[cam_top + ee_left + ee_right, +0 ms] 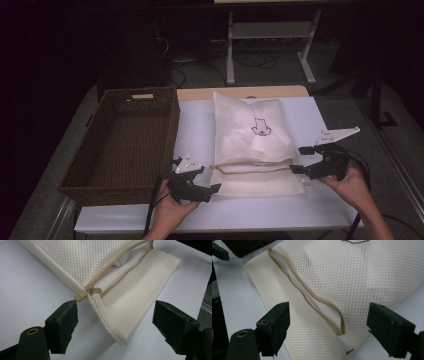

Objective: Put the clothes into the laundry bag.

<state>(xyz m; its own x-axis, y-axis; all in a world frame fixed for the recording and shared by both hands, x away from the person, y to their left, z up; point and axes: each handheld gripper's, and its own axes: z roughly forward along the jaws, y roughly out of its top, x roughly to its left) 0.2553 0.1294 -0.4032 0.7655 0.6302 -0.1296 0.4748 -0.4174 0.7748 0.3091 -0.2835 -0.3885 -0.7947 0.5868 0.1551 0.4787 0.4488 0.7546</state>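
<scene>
The cream mesh bag [252, 145] lies on the white worktop [200, 125], just right of the wicker basket [125, 145]. The 2 grippers, left [197, 182] and right [302, 160], flank its unzipped near edge, jaws apart, clamping nothing

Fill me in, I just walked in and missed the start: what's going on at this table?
A person holds a gripper in each hand at the near end of a cream mesh laundry bag lying on the white table. The left gripper faces the zipper pull, the right gripper the other end. Both are open, gripping nothing. The zipper is open. A brown wicker basket sits to the left.
</scene>
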